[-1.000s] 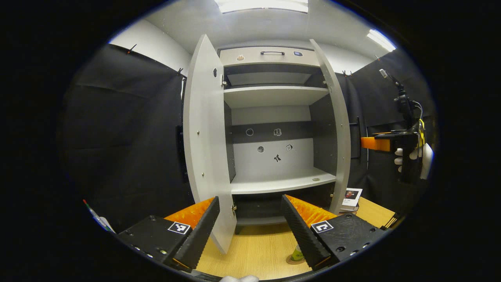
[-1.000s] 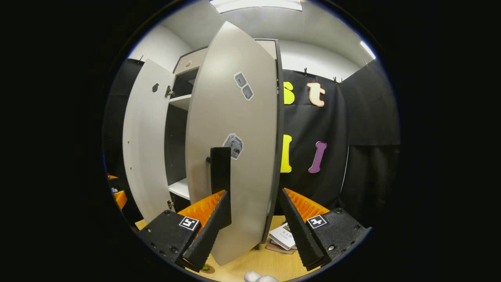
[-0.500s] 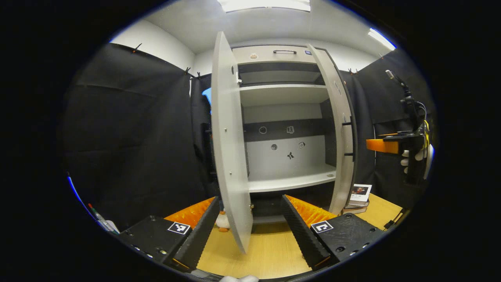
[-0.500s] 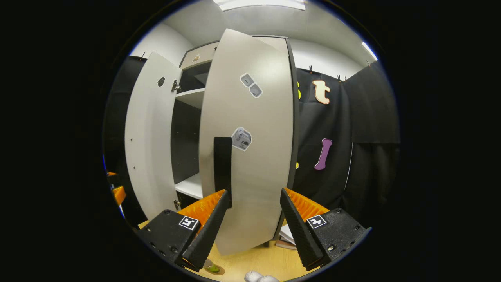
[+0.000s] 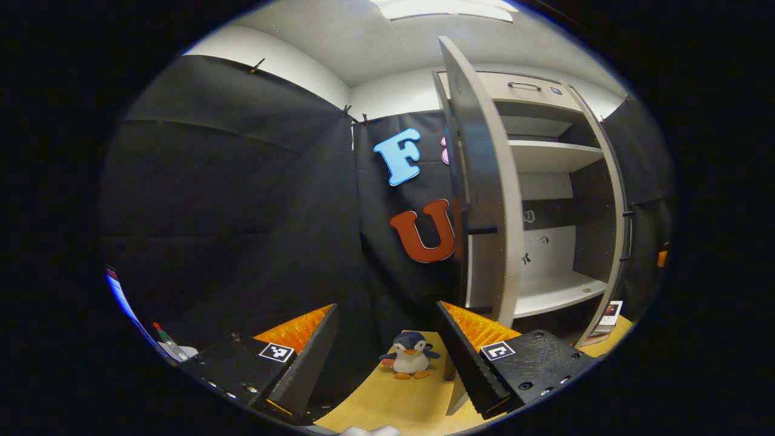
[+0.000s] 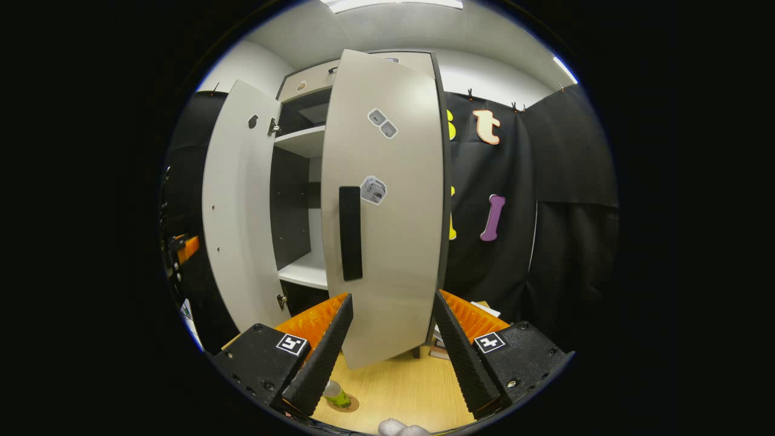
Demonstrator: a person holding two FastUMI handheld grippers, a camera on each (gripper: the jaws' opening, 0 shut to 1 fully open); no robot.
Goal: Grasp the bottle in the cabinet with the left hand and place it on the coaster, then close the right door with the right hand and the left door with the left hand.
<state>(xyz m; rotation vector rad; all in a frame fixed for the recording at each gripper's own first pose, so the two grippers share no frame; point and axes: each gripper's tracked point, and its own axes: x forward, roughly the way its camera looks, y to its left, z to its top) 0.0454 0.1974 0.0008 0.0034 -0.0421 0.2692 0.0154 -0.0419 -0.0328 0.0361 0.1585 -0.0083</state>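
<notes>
Wood-grain table [image 6: 399,387] | flat matte right door [image 6: 393,242] ajar | bottle [image 6: 334,393] on round coaster [image 6: 348,404]

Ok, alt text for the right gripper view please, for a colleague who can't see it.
The right gripper hangs open before the cabinet's right door, which is partly swung shut; the left door stands wide open. Low down, the bottle sits on its coaster on the wooden table.

The left door [image 5: 484,200] stands edge-on just ahead of the left gripper [image 5: 387,357], with a toy penguin [image 5: 410,355] on the table near its foot. The right door [image 6: 387,206] hangs partly open before the right gripper [image 6: 390,351]; bare table [image 6: 399,393] lies between.
</notes>
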